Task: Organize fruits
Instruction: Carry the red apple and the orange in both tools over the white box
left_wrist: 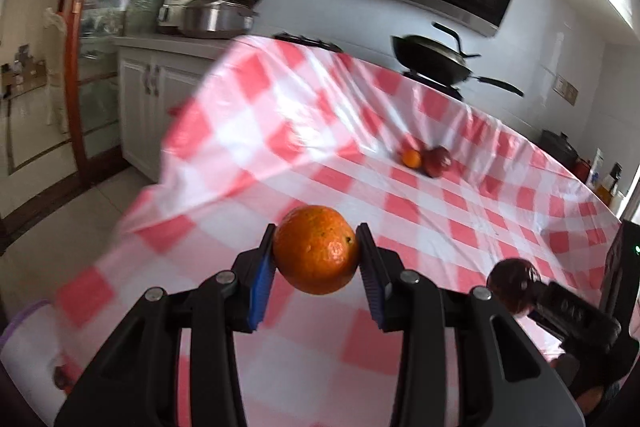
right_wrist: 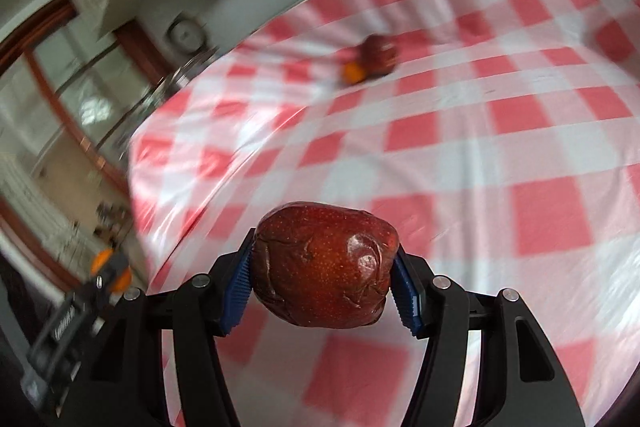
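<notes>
Checked tablecloth (left_wrist: pixel 440 195) covers the table, bearing small orange (left_wrist: pixel 411 158) touching apple (left_wrist: pixel 437 161)

Two oranges (left_wrist: pixel 316 250) (left_wrist: pixel 411 158) and two red apples (right_wrist: pixel 325 265) (right_wrist: pixel 378 54) are showing (one of each lying on the cloth).

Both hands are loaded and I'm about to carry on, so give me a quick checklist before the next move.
1. Left gripper grip: jaws clamp the orange on both sides, lifted off the cloth. Ok.
2. Right gripper grip: jaws clamp the wrinkled red apple, lifted off the cloth. Ok.
3. Fruit left on the checked tablecloth: a small orange and a dark red fruit lie side by side. Not ok, not yet sorted.
4. Drop-off container: none clearly in view. Cannot tell.
5. Clearance between the grippers: the right one shows at the left view's lower right edge, apart. Ok.
</notes>
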`<state>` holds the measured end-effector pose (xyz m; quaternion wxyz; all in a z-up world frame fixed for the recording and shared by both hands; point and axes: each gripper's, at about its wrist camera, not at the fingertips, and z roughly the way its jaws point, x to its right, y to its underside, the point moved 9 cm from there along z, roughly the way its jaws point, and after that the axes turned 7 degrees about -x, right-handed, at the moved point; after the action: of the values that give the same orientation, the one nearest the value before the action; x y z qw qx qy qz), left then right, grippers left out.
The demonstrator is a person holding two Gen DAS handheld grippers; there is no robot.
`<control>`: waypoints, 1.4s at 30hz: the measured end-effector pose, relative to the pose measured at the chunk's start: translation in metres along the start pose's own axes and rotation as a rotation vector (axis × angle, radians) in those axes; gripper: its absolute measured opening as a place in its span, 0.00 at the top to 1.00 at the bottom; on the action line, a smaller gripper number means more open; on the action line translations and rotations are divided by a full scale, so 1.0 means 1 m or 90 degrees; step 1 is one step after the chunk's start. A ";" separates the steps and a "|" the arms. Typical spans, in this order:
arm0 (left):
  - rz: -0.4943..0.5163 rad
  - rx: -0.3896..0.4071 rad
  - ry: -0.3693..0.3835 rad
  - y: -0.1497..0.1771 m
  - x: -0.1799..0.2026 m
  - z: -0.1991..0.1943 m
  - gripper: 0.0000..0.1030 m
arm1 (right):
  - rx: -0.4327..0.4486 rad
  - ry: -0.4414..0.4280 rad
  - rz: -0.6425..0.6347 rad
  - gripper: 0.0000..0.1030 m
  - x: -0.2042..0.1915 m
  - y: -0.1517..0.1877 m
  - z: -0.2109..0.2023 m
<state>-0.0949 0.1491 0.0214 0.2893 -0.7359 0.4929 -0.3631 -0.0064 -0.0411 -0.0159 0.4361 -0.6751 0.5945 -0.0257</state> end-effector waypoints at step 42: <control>-0.330 -0.237 -0.299 0.228 -0.354 -0.058 0.62 | -0.477 -0.091 -0.768 0.43 -0.258 0.385 0.121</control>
<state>-0.3487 0.3973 -0.2129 0.1547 -0.9387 0.2689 -0.1504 -0.3153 0.2726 -0.2049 0.1220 -0.9909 0.0560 -0.0122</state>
